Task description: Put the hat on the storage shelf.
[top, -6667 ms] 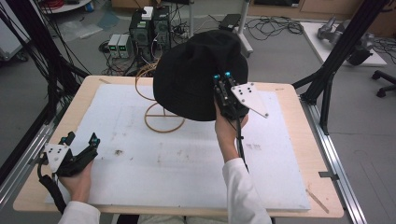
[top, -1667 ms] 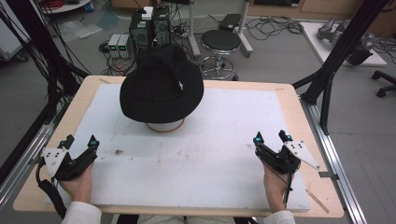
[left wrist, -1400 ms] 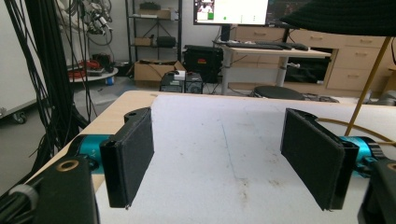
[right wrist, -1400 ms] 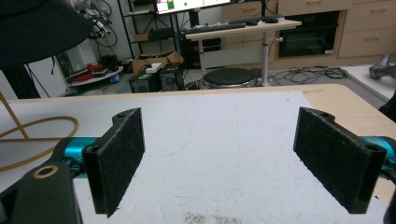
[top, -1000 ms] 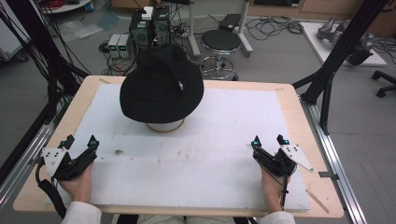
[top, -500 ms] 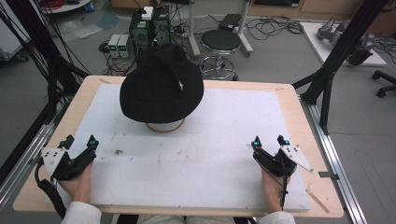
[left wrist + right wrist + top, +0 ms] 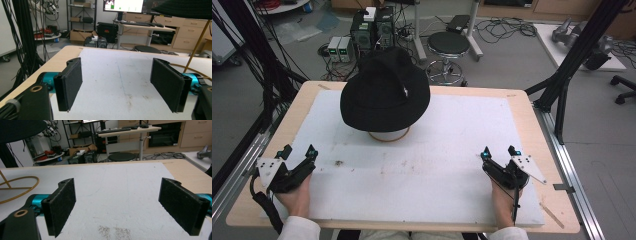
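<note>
Resting now at the near right of the white-topped wooden bench (image 7: 452, 145), right tool (image 7: 500, 154) released, off the black brimmed hat (image 7: 384, 90). Sitting on a brass wire stand (image 7: 388, 135) at the far left, well apart from both. Lying near left, left tool (image 7: 298, 151) released too.

No lettering, label or number I can read anywhere. The wall-mounted flat monitor screen (image 7: 123, 5) in my left gripper view shows content, too small and blurred to make out.
</note>
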A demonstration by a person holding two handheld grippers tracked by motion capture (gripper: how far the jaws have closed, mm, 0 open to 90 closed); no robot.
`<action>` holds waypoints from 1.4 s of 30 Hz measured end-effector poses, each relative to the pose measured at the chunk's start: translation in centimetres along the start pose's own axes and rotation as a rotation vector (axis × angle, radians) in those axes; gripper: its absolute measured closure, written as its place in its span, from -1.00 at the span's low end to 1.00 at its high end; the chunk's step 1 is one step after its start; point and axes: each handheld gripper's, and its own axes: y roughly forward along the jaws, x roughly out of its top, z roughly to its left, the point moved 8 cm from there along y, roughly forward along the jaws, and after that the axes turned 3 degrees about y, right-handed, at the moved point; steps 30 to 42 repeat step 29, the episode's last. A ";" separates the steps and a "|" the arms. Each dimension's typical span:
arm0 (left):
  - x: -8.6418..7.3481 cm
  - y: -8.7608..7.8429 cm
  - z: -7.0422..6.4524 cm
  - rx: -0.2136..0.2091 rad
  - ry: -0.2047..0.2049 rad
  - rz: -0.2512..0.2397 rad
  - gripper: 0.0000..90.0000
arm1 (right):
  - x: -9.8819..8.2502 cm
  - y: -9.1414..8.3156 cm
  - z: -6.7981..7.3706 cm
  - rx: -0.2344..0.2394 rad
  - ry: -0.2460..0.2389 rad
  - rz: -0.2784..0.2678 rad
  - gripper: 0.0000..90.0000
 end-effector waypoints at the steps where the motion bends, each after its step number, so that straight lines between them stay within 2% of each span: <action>1: 0.0 0.0 0.0 -0.001 -0.001 0.000 -0.42 | 0.0 0.0 0.0 0.001 0.005 0.002 -0.70; 14: -0.1 0.1 0.0 -0.005 -0.009 0.007 -0.42 | -0.1 -0.1 -0.4 -0.001 0.029 0.004 -0.69; 42: -0.2 0.2 0.0 -0.008 -0.019 0.011 -0.42 | -0.1 -0.2 -0.6 -0.002 0.024 0.005 -0.69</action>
